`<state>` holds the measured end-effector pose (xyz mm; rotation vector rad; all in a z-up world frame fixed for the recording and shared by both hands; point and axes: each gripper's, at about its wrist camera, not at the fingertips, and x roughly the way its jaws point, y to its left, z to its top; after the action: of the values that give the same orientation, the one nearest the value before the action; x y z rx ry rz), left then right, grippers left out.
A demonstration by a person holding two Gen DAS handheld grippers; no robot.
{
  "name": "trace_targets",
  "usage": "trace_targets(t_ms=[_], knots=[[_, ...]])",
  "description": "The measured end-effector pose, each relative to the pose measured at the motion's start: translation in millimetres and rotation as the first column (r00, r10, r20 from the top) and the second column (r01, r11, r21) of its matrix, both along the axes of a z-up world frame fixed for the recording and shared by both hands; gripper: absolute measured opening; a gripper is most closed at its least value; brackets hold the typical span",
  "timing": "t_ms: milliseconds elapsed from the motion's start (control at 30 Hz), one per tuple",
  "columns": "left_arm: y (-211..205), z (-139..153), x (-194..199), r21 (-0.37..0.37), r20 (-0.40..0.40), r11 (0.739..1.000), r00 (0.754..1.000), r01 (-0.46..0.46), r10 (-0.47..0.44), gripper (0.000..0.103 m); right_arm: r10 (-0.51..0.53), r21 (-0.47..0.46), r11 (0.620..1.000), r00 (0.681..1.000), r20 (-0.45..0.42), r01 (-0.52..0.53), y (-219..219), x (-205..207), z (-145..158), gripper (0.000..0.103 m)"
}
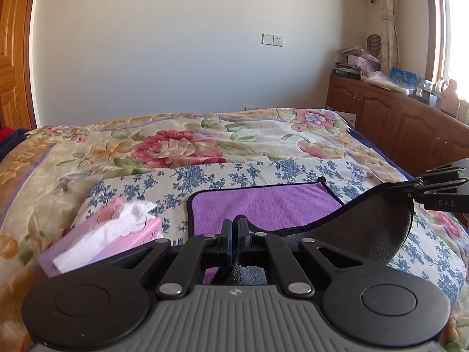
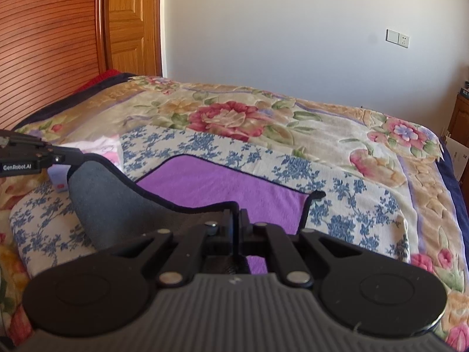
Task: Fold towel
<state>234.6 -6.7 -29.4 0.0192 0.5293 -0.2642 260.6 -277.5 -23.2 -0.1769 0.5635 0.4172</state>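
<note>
A towel, purple on one face (image 1: pixel 263 205) and grey on the other (image 1: pixel 378 228), with a dark hem, lies on a blue-flowered cloth (image 1: pixel 249 173) on the bed. My left gripper (image 1: pixel 234 228) is shut on the towel's near edge. My right gripper (image 2: pixel 236 223) is shut on the same near edge further along. The edge is lifted, so the grey underside (image 2: pixel 117 205) hangs in a curve between the two grippers above the flat purple part (image 2: pixel 219 184). The right gripper also shows at the right of the left wrist view (image 1: pixel 390 189), the left gripper at the left of the right wrist view (image 2: pixel 79 158).
A pink tissue box (image 1: pixel 111 237) with a white tissue sticking out sits left of the towel. A floral quilt (image 1: pixel 176 146) covers the bed. A wooden cabinet (image 1: pixel 395 117) with clutter stands to the right, a wooden headboard (image 2: pixel 47 44) to the left.
</note>
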Motion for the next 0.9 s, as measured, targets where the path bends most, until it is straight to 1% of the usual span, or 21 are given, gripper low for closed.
trace_targets(t_ms=[467,900], knots=[[-3,12,29,0.015,0.026,1.000,1.000,-0.007,0.006,0.004,-0.024,0.059,0.998,0.999,0.041,0.021,-3,30,11,0.004],[-9,13,59,0.018,0.040,1.000,0.999,-0.013,0.012,0.004,-0.051,0.071,0.996,0.997,0.064,0.047,-11,54,9,0.004]])
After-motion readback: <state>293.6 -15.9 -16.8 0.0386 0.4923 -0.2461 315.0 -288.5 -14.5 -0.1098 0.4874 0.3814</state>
